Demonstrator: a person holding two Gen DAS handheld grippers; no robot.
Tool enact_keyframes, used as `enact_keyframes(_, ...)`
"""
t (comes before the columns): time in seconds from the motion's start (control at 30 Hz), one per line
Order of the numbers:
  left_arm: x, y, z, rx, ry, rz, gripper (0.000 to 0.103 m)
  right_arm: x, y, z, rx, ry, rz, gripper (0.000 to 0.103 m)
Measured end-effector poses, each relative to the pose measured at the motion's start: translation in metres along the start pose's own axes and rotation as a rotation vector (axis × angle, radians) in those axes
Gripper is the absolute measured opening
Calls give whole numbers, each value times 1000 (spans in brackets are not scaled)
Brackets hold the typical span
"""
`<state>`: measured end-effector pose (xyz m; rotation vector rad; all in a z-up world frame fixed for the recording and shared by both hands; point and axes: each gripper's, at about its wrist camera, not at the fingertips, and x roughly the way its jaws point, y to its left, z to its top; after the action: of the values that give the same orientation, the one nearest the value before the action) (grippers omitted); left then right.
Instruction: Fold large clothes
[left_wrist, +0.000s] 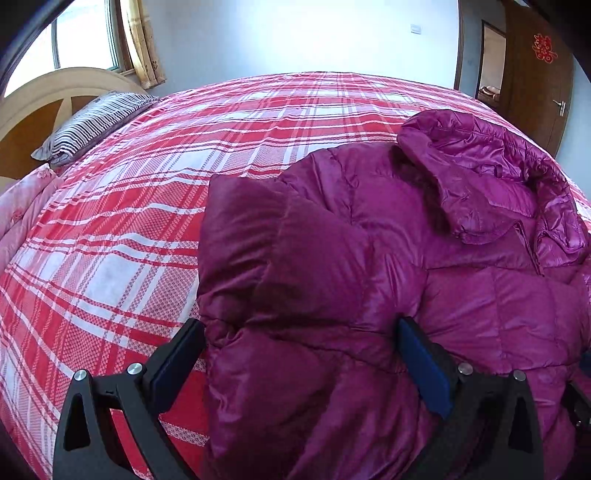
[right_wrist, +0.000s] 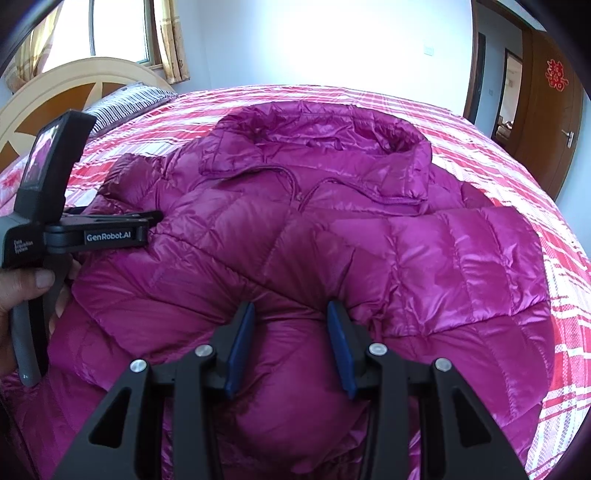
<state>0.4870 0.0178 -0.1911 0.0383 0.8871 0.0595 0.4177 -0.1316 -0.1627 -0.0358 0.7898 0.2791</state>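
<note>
Left fingers (left_wrist: 301, 354) gaping wide around puffy jacket (left_wrist: 369, 277) sleeve, not squeezing; right fingers (right_wrist: 291, 343) half-shut, pinching it. Risking slippery fold sliding open on bed (left_wrist: 110, 240).

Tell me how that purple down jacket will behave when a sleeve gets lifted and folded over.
The purple down jacket looks floppy: its sleeve already drapes across the body. The quilted puffiness suggests it is light but may spring back. The glossy shell probably slides easily on the plaid bedsheet.

The jacket (right_wrist: 314, 240) lies on the bed (left_wrist: 129, 221), pillow (left_wrist: 92, 125) at its head.
</note>
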Motion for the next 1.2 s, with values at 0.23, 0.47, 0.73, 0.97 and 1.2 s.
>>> enact_keyframes(0.23, -1, 0, -1, 4, -6, 6, 102, 1, 6, 0, -26, -2, -36, 44)
enact_keyframes(0.47, -45, -7, 1, -4, -89, 53, 102, 2, 12, -1, -54, -4, -76, 44)
enact_keyframes(0.73, -74, -60, 4, 137, -164, -62, 102, 1, 7, -1, -29, -11, -48, 44)
enact_keyframes(0.97, -23, -59, -8, 105, -32, -126, 102, -1, 6, -2, -21, -18, -34, 44)
enact_keyframes(1.2, -25, -57, -13, 101, -50, -126, 102, -2, 2, -1, -12, -8, 3, 49)
